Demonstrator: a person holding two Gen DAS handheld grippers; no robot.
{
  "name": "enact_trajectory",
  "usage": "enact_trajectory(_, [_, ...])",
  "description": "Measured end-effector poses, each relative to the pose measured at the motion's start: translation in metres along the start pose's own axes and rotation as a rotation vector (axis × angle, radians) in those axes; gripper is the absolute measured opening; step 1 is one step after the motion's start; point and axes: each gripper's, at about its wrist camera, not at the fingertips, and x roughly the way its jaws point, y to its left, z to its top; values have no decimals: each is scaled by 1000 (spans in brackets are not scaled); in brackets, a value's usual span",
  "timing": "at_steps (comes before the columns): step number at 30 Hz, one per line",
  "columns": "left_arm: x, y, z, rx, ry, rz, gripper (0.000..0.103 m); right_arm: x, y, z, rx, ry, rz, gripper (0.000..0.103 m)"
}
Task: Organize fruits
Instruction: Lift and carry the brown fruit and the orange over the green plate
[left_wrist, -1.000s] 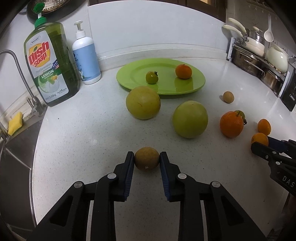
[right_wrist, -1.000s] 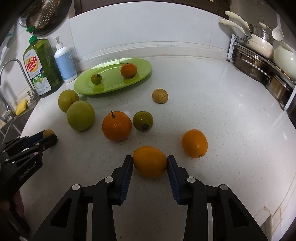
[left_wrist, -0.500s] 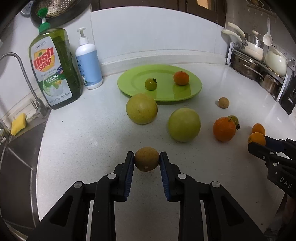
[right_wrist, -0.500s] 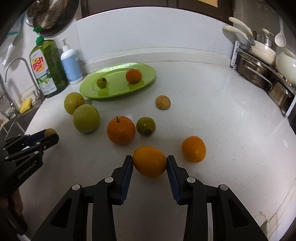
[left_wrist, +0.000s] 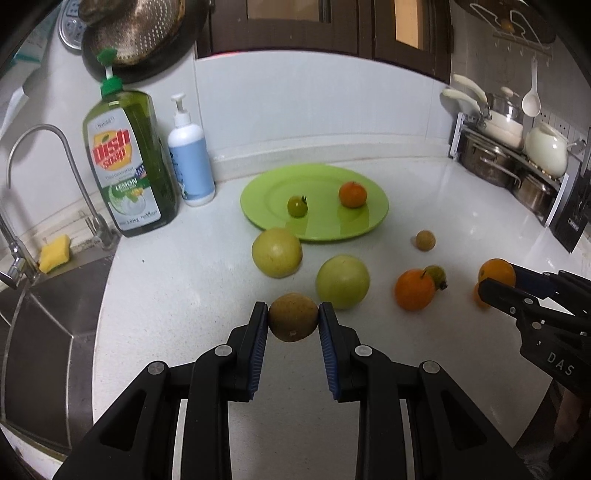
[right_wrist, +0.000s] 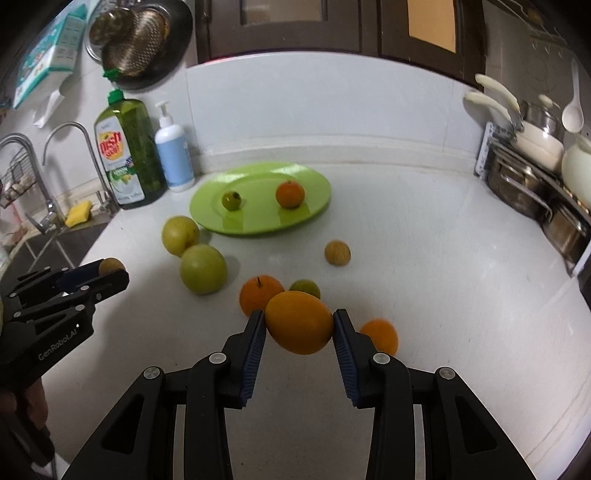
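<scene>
My left gripper (left_wrist: 293, 320) is shut on a small brown fruit (left_wrist: 293, 316) and holds it above the white counter. My right gripper (right_wrist: 299, 325) is shut on an orange fruit (right_wrist: 300, 322), also lifted. A green plate (left_wrist: 321, 230) at the back holds a small green fruit (left_wrist: 297, 206) and a tangerine (left_wrist: 352, 194). On the counter lie two large yellow-green fruits (left_wrist: 277, 252) (left_wrist: 342, 281), an orange (left_wrist: 414, 289) with a small green fruit (left_wrist: 436, 275) behind it, a small brown fruit (left_wrist: 425, 240), and another orange fruit (right_wrist: 380, 335).
A green dish soap bottle (left_wrist: 131, 162) and a white pump bottle (left_wrist: 191, 168) stand at the back left. A sink (left_wrist: 40, 332) with a tap (left_wrist: 44, 177) and a yellow sponge (left_wrist: 54, 253) lies left. A rack of pots (left_wrist: 517, 162) stands at the right.
Both grippers have risen from the counter with their fruits in them; the views now look down from higher, with the plate and loose fruits farther below.
</scene>
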Motion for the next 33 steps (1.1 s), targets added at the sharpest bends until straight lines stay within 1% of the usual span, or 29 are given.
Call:
enact_trajectory(8, [-20, -8, 13, -24, -48, 12, 28, -12, -3, 19, -35, -47, 60, 38])
enact_trajectory(14, [-30, -15, 24, -33, -87, 25, 28, -15, -7, 34, -45, -50, 123, 38])
enact_trajectory(19, [-33, -19, 35, -37, -114, 30, 28, -17, -7, 50, -65, -84, 146, 38])
enact_trajectory(28, [-32, -28, 60, -10, -164, 54, 28, -14, -7, 78, -93, -135, 173, 38])
enact_trajectory(33, [-31, -28, 73, -12, -182, 59, 28, -10, -6, 92, -105, -150, 190, 38])
